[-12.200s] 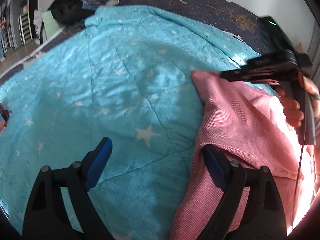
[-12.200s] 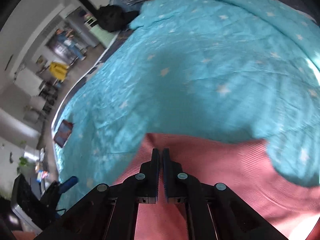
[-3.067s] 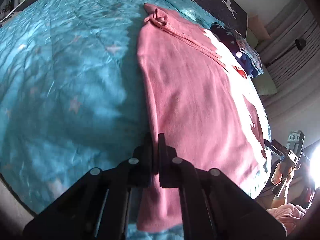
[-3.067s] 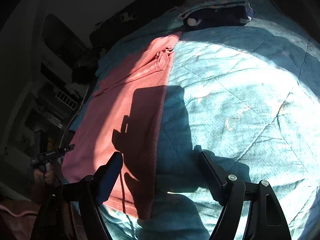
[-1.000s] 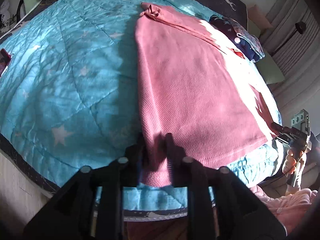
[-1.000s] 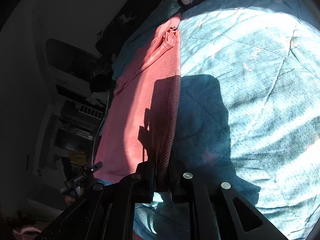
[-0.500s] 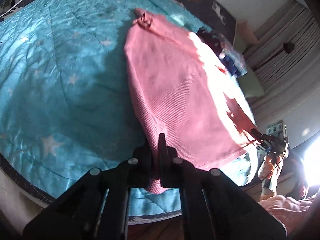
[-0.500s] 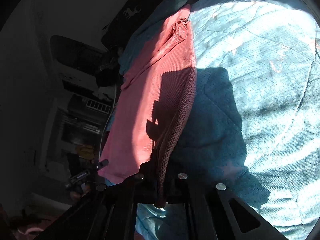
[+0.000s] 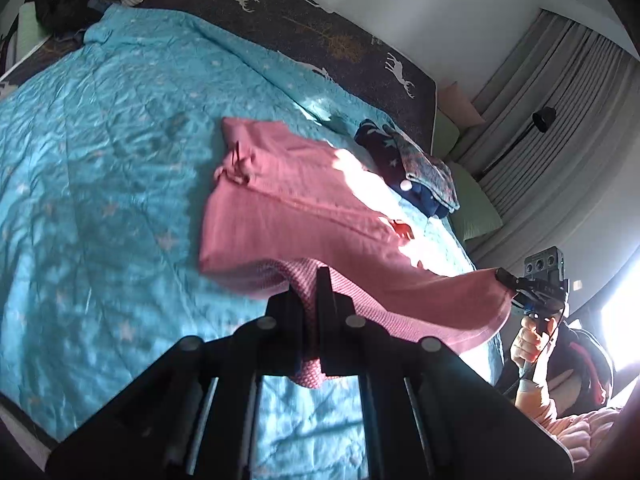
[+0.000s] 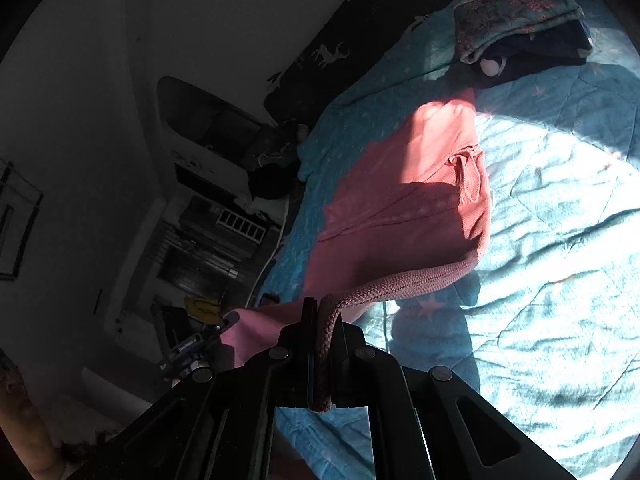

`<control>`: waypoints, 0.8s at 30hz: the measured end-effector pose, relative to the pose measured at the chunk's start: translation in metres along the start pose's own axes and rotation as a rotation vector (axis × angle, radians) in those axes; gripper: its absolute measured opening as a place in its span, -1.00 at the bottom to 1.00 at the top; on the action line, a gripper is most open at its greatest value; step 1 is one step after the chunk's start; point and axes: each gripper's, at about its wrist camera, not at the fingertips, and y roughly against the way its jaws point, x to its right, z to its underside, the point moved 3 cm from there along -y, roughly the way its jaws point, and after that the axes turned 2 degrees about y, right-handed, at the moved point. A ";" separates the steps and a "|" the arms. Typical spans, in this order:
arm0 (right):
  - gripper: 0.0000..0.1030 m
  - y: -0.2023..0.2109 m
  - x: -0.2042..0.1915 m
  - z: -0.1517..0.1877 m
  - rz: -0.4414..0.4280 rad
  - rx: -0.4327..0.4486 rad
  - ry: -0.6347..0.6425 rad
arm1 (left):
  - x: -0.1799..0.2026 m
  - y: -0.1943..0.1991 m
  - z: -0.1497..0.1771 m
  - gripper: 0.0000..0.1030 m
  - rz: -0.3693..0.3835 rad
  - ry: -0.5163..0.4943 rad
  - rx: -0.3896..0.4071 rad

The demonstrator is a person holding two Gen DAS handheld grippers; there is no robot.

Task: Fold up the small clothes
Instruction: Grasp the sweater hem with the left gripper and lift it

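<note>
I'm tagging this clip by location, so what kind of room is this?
Most likely a bedroom: a bed under a turquoise star-print quilt, a pillow at its far side, and grey curtains.

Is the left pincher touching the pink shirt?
Touching. In the left wrist view, the left gripper is shut on a corner of the pink shirt, with knit cloth pinched between its fingers and poking out below them.

Left gripper (image 9: 310, 292) at six o'clock of its own view, tilted downward, jaws pinched tight on a fold of pink garment (image 9: 304, 216). Right gripper (image 10: 320, 320) likewise clamped on the garment's ribbed edge, seen from the left wrist at four o'clock, gripped by a bare hand (image 9: 530, 344).
</note>
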 end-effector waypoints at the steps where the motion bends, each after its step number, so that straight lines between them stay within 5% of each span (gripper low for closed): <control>1: -0.93 -0.002 -0.002 -0.010 0.004 -0.002 0.012 | 0.001 -0.004 -0.012 -0.88 -0.004 -0.001 0.004; 8: -0.92 -0.032 0.005 -0.118 0.002 0.003 0.015 | -0.003 -0.037 -0.097 -0.87 -0.046 -0.004 0.041; 14: -0.92 -0.087 0.038 -0.198 0.089 -0.005 0.013 | -0.022 -0.101 -0.175 -0.87 -0.095 0.047 0.025; 17: -0.90 -0.114 0.065 -0.224 0.192 0.000 0.018 | -0.037 -0.152 -0.202 -0.87 -0.137 0.053 -0.016; 20: -0.85 -0.143 0.103 -0.242 0.387 0.003 0.000 | -0.061 -0.209 -0.221 -0.86 -0.174 0.082 -0.076; 24: -0.33 -0.177 0.141 -0.238 0.646 -0.073 0.031 | -0.098 -0.265 -0.218 -0.80 -0.278 0.179 -0.157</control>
